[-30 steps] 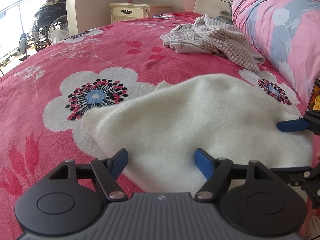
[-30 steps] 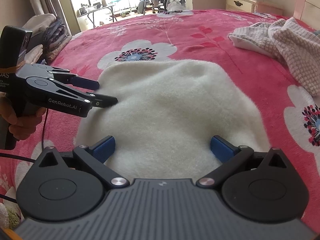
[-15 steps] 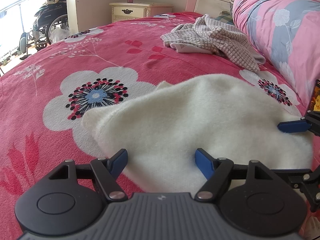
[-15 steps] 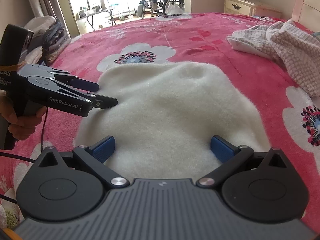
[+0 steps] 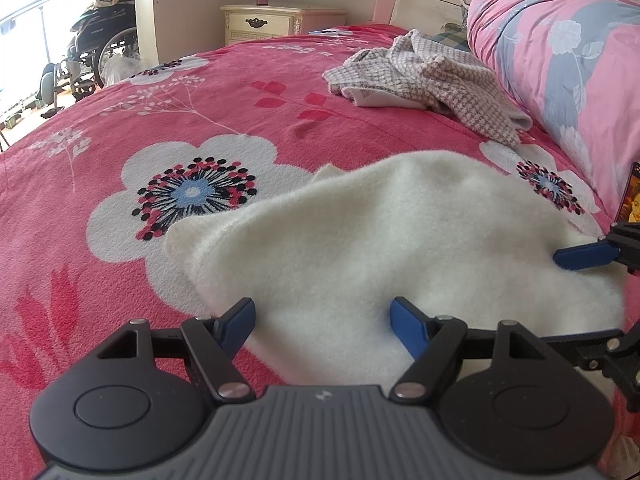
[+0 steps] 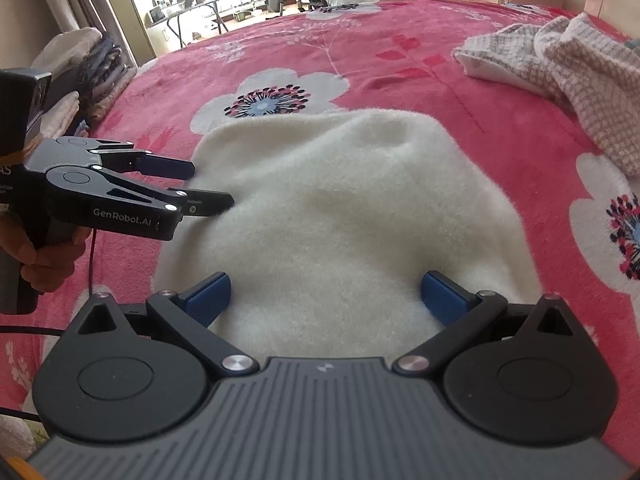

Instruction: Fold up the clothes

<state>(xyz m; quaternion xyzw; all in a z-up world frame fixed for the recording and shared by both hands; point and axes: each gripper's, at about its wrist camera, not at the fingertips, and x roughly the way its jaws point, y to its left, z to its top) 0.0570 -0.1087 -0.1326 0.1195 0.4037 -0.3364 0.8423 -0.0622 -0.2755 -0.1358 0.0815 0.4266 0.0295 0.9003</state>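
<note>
A white fleece (image 5: 400, 240) lies folded on the pink bed (image 5: 120, 120), a checked garment (image 5: 428, 76) beyond it to the right. The left claw (image 5: 322, 322) stands wide over its left edge, holding nothing. The right claw (image 6: 326, 298) stands wide over its near edge, empty too.

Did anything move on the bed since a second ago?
Nothing visibly moved. The left gripper and right gripper are both open as before, over the near edge of the white fluffy garment, gripping nothing. The checked garment lies where it was.
</note>
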